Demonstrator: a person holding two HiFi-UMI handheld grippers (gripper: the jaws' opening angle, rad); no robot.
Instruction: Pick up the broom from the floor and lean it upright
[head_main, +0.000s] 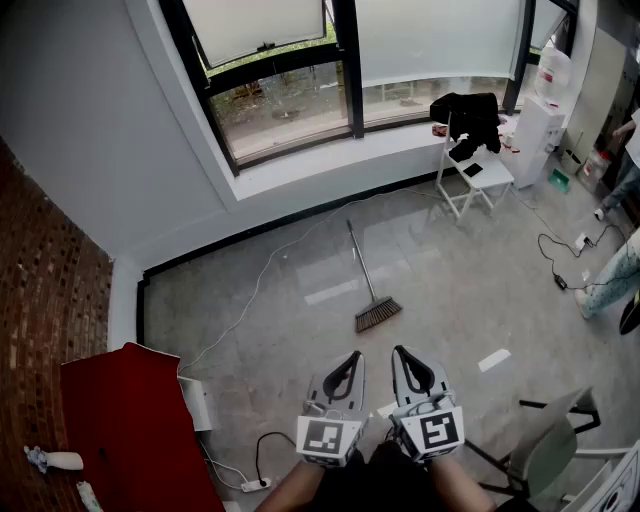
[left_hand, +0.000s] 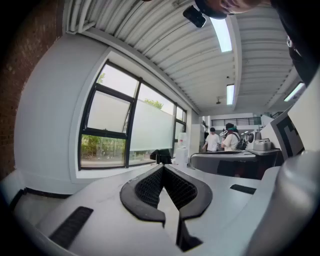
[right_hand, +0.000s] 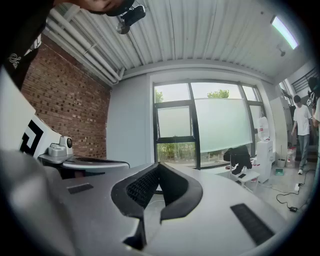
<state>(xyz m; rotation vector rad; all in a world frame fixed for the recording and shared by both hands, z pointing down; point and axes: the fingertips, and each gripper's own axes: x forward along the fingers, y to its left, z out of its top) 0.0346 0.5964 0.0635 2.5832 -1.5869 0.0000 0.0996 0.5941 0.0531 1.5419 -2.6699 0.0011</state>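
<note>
Because nothing has been reached for yet, the broom (head_main: 378, 314) lies flat on the grey floor (head_main: 300, 320) in the middle of the room. Its bristle head is towards the person and its thin handle runs away towards the window (head_main: 290, 105). Lying this way, the handle would be the part to take, and the wall under the sill looks a likely place to lean it.

A white cable (head_main: 262, 275) trails across the floor near the handle's far end; whether it touches the handle is too fine to tell.

The left gripper (head_main: 352, 356) and right gripper (head_main: 402, 352) are held level and side by side close to the body, well apart from the broom. Each gripper's own view shows its dark ribbed pads meeting at the tips with nothing between them, so both are closed and empty.

Further out stand a white chair (head_main: 485, 180) draped with dark clothing (head_main: 468, 112), and beside it a water dispenser (head_main: 538, 125).

The only markings are the black-and-white square markers on the gripper cubes. A small white print on dark fabric at the edge of the right gripper view cannot be read.
</note>
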